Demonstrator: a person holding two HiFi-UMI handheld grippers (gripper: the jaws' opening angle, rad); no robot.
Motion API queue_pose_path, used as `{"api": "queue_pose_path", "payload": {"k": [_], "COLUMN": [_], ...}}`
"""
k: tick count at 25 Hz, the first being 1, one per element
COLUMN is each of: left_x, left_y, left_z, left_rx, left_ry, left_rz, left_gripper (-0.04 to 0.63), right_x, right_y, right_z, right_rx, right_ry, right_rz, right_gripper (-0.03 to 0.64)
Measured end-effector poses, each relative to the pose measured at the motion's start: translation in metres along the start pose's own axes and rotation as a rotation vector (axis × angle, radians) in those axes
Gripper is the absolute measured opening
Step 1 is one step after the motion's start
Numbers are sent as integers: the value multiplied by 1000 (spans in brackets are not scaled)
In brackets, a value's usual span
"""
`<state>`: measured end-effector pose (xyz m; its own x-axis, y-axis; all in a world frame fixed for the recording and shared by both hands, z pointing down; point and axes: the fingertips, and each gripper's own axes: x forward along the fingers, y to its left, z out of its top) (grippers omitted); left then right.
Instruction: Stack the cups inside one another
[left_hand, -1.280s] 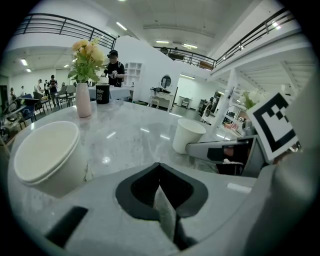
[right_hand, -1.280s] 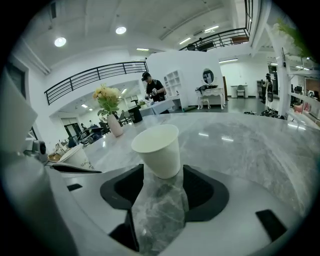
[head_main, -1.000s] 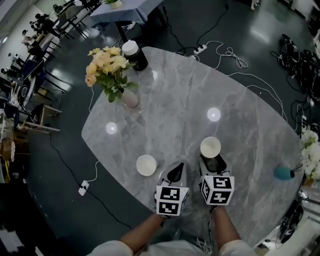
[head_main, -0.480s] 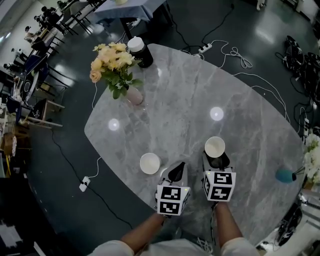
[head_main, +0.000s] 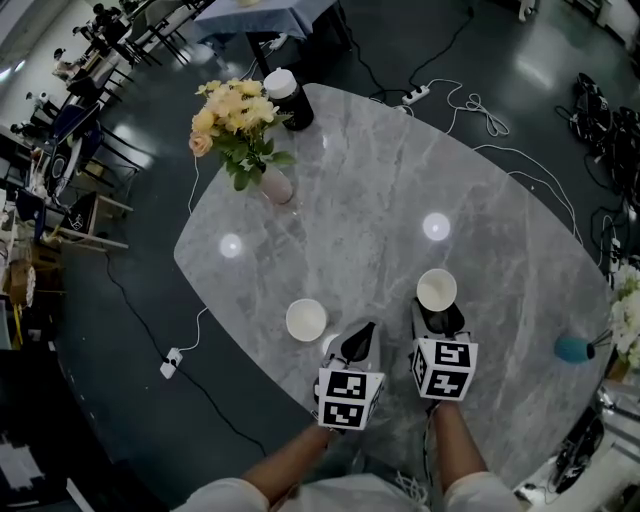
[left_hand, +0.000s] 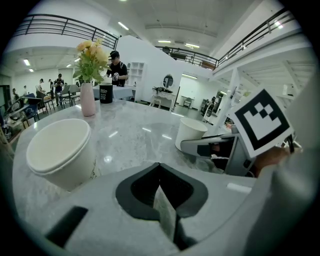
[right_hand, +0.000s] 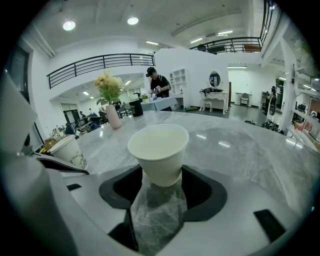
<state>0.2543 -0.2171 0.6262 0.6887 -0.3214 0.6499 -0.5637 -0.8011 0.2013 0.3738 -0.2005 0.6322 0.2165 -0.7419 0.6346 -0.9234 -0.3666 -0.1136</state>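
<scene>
Two white paper cups stand on the grey marble table (head_main: 380, 200). My right gripper (head_main: 437, 314) is shut on the base of the right cup (head_main: 437, 290). In the right gripper view that cup (right_hand: 159, 152) sits upright between the jaw tips of the right gripper (right_hand: 159, 176). The left cup (head_main: 306, 319) stands free near the table's front edge. My left gripper (head_main: 360, 336) is to its right, shut and holding nothing. In the left gripper view the free cup (left_hand: 60, 152) is left of the left gripper (left_hand: 159, 166), and the held cup (left_hand: 191, 134) is ahead to the right.
A vase of yellow flowers (head_main: 245, 135) and a dark jar with a white lid (head_main: 290, 98) stand at the table's far left end. A teal object (head_main: 570, 348) lies at the right edge. Cables run across the floor beyond the table.
The head camera has shifted a little, so the table sits slightly differently in view. Both grippers and both cups keep the same places relative to each other.
</scene>
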Motion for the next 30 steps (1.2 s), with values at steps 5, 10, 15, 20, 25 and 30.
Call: {"api": "queue_pose_path", "payload": {"k": [5,10,15,20,25,30], "left_x": [-7,-16,-30,-46,-66,-85], "left_y": [-2,-3,-5,-1,9,20], "left_z": [-2,0,2,3,6,10], "left_rx": [1,-4,-6,-8,-16,-21], "left_ry": [-1,-14,-31,-54,-87,-124], "left_rz": [-5,-3,-1,18,44,75], "left_gripper": [-5,-5,-5,-5,-5,-5], "right_x": [-10,-19,-30,-42,-54,-62], "right_y": [1,9,18,30,50,70], "right_z": [2,6,8,15,20,24], "right_rx": [7,9,6,-8,-28,-48], "right_ry": [-11,-20,-26,-40,-50,-62], "right_rz": [-2,8,20,33,52,78], "right_gripper": [225,225,225,225,225,225]}}
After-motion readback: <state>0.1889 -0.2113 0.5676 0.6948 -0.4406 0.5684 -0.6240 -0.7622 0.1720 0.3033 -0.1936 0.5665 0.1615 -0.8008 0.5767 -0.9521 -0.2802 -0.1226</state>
